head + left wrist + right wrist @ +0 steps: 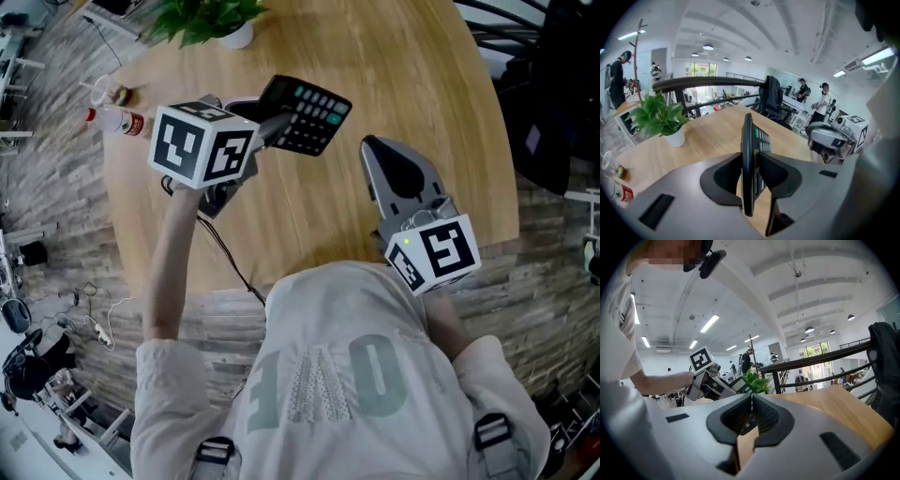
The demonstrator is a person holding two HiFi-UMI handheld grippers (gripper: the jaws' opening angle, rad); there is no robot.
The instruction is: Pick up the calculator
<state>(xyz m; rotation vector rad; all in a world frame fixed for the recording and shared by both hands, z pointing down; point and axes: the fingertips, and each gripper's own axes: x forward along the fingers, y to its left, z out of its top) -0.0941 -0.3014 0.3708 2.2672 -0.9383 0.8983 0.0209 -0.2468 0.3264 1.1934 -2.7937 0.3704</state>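
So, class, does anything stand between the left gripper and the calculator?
Nothing does: the left gripper has its jaws closed on the calculator, holding it edge-on above the table.

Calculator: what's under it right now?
The calculator hangs in the air, clamped in the jaws of the left gripper. Around it only bare wooden table shows; the patch directly beneath is covered by the calculator itself.

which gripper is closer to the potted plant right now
Left. The left gripper, shut on the calculator, is in front of the potted plant; the right gripper, shut and empty, is farther back and right over the table.
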